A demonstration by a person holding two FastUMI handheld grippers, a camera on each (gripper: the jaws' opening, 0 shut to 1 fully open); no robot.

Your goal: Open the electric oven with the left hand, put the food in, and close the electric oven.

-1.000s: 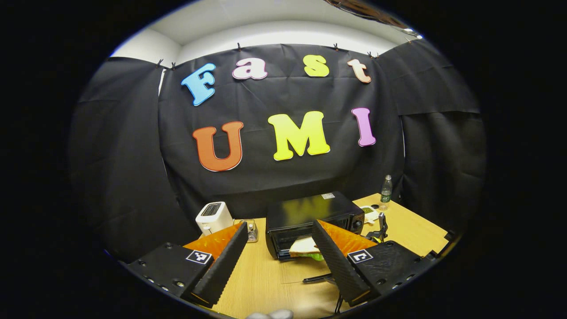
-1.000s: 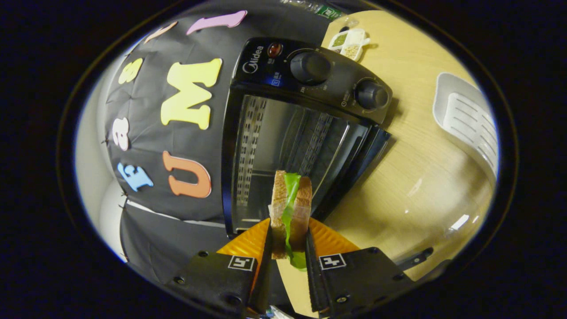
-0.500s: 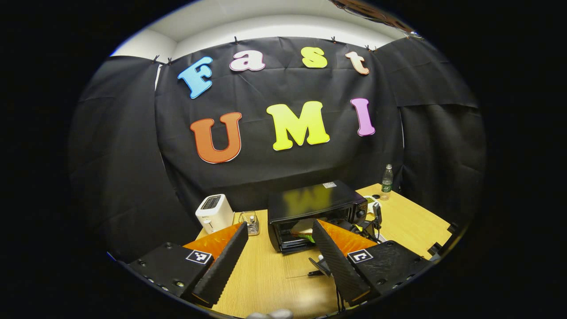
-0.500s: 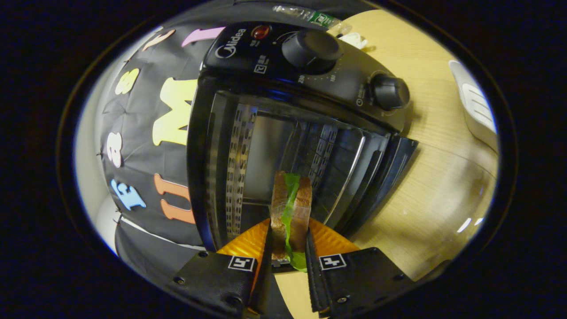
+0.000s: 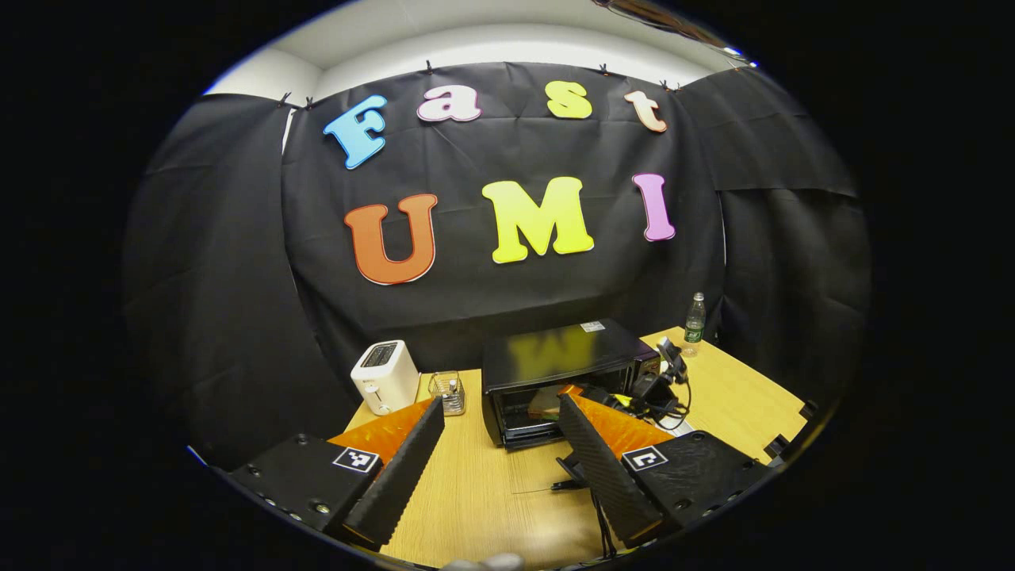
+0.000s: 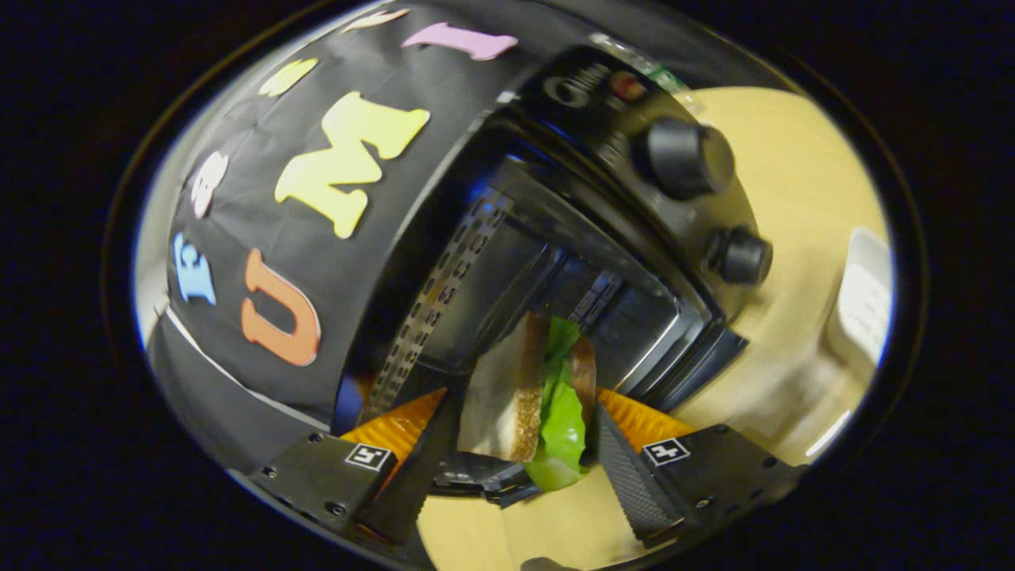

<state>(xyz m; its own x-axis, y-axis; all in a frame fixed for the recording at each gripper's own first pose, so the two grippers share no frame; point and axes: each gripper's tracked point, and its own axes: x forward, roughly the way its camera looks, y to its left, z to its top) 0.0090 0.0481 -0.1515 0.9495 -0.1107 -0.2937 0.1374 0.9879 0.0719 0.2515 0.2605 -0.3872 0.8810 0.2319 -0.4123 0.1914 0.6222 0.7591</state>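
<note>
The black electric oven (image 5: 555, 361) stands at the back of the wooden table (image 5: 476, 492), its door (image 5: 530, 438) folded down. A sandwich (image 6: 519, 392) of brown bread and green lettuce sits tilted at the oven mouth (image 6: 507, 277), between the fingers of my right gripper (image 6: 523, 400). Those fingers are spread wider than the sandwich, so the gripper is open. In the left gripper view the right gripper (image 5: 572, 394) reaches into the oven front, where the sandwich (image 5: 543, 402) shows dimly. My left gripper (image 5: 499, 403) hangs open and empty above the table, well short of the oven.
A white toaster (image 5: 384, 377) and a small glass jar (image 5: 448, 392) stand left of the oven. A plastic bottle (image 5: 694, 321) is at the far right corner. Two black knobs (image 6: 686, 159) stick out of the oven's panel. A white object (image 6: 864, 309) lies right of the oven.
My right gripper has carried the sandwich up into the oven mouth, rolled to one side and spread its fingers; the sandwich has tilted. The left gripper has stayed open and hardly moved.
</note>
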